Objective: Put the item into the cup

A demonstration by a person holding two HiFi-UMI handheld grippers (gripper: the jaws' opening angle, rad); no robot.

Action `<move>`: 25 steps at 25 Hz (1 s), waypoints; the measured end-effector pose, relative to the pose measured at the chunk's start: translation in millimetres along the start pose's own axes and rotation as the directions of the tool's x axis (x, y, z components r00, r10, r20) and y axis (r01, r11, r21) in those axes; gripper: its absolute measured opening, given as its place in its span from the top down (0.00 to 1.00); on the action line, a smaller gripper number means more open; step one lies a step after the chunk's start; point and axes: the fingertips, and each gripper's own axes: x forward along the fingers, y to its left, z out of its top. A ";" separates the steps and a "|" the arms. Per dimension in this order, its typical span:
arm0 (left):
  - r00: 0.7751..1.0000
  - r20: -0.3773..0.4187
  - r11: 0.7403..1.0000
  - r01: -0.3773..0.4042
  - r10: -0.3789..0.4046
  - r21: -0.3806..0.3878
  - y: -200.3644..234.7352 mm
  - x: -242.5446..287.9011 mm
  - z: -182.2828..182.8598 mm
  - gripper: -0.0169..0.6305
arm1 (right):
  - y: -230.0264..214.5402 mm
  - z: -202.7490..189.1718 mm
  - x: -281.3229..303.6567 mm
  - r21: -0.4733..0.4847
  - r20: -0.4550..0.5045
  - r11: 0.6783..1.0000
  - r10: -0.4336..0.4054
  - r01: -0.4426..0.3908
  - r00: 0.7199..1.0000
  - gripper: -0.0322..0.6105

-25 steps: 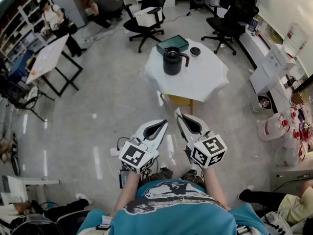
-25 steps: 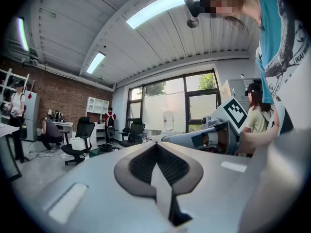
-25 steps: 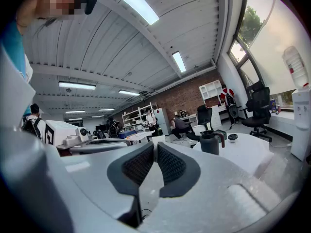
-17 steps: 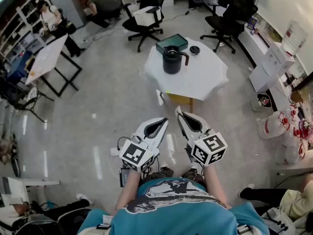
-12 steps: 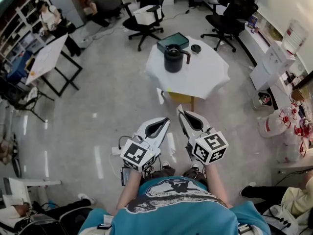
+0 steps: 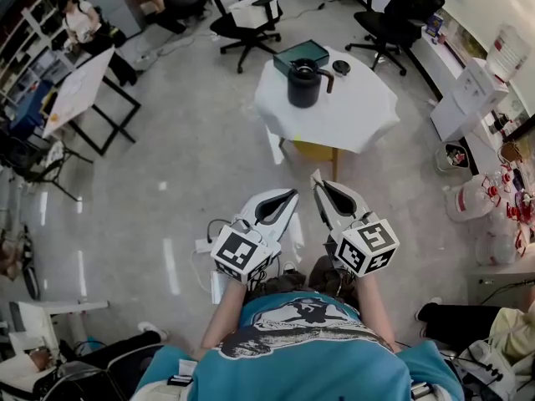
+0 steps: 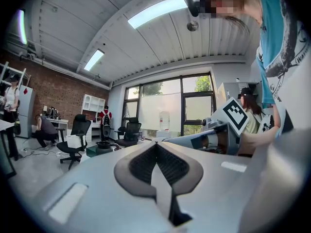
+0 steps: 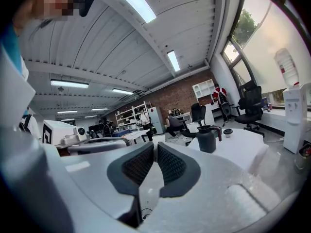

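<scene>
A black lidded cup with a handle [image 6: 305, 85] stands on a round table under a white cloth [image 6: 351, 115], far ahead of me. A small dark round item [image 6: 341, 67] lies to its right, and a dark green tray [image 6: 300, 53] sits behind it. My left gripper [image 6: 292, 195] and right gripper [image 6: 316, 178] are held side by side at waist height over the floor, well short of the table. Both are shut and hold nothing. The right gripper view shows the cup [image 8: 208, 139] and the round item [image 8: 227, 131] on the table [image 8: 243, 149].
Black office chairs [image 6: 251, 11] stand beyond the table. A white desk on a black frame [image 6: 79, 86] is at the left, with people seated near the shelves. A water dispenser [image 6: 476, 86] and bags [image 6: 472, 203] line the right wall. Cables and a power strip [image 6: 205, 245] lie on the floor.
The table has slid slightly up and right in the head view and both grippers sit lower in it. The jaws stay shut.
</scene>
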 end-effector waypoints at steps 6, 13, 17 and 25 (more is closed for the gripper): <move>1.000 -0.005 1.000 0.008 -0.008 -0.019 3.2 -2.2 -3.4 0.97 | 5.5 -1.3 2.5 0.004 -0.016 1.000 0.002 -0.002 1.000 0.91; 1.000 -0.009 0.999 -0.003 0.003 -0.038 6.9 13.6 -5.9 0.97 | -12.1 -3.9 4.2 0.016 -0.039 1.000 0.003 -0.002 0.999 0.91; 0.999 -0.020 0.999 -0.029 0.028 -0.041 14.2 30.1 -6.7 0.97 | -28.6 0.9 14.9 0.021 -0.043 0.999 0.031 -0.030 0.999 0.91; 0.993 -0.013 0.992 -0.117 0.117 -0.047 51.5 93.6 -0.9 0.97 | -91.6 25.0 49.8 0.017 -0.067 0.994 0.106 -0.106 0.992 0.91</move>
